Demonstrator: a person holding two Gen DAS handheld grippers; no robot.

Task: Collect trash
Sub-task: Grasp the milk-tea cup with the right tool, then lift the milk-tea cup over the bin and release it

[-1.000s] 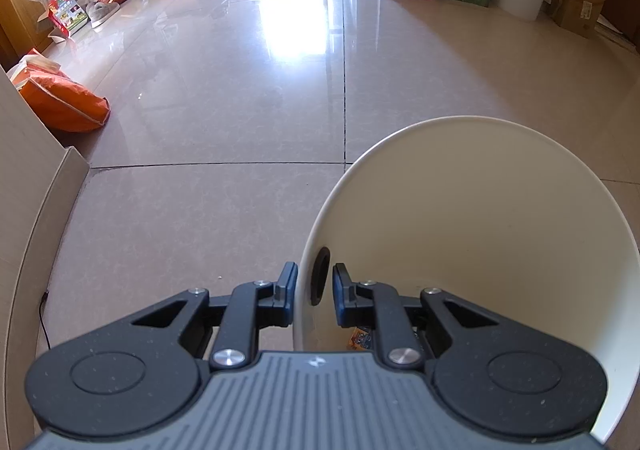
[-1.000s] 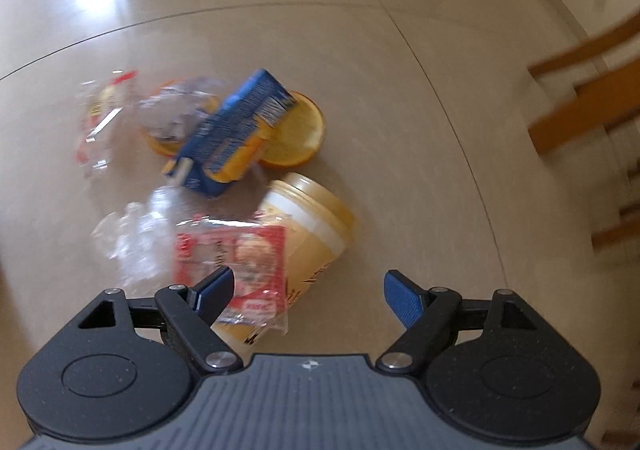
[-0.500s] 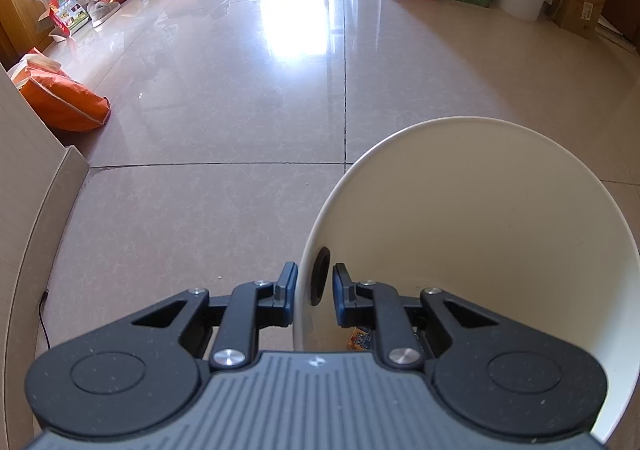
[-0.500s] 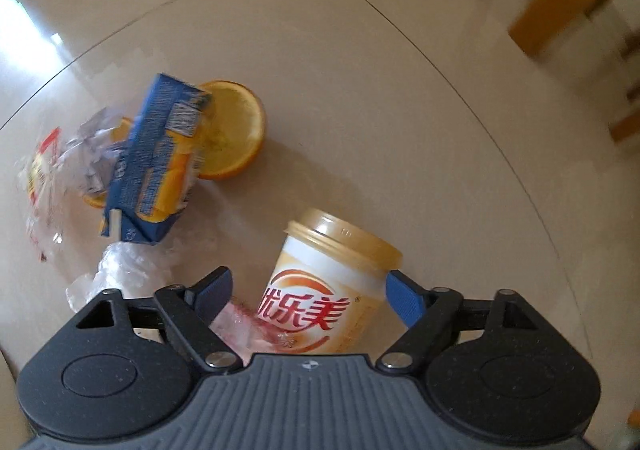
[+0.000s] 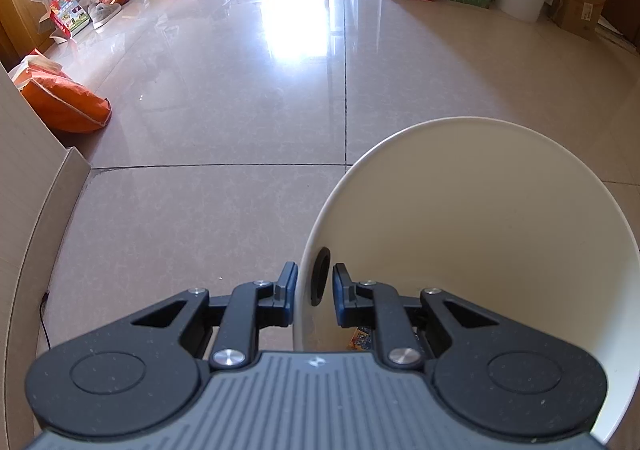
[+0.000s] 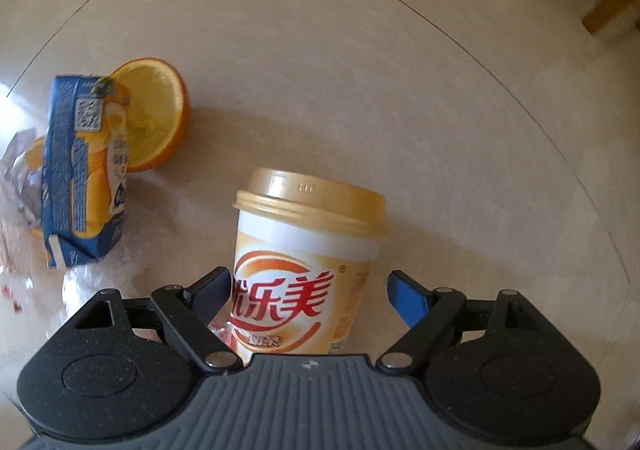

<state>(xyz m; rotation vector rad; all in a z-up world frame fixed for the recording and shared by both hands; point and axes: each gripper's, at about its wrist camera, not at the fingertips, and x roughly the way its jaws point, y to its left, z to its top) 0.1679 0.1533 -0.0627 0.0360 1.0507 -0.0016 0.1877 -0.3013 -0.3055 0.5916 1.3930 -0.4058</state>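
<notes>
Left gripper [image 5: 314, 292] jaws clamp the white bin [image 5: 480, 230] rim.

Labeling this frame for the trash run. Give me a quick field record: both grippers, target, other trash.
left gripper: shut on the rim of the white bin
right gripper: open, fingers either side of the milk tea cup, no clear gap on one side
cup: lying on the floor, lid on
other trash: blue juice carton, orange half, clear plastic wrappers
bin contents: something colourful at the bottom, mostly hidden
</notes>
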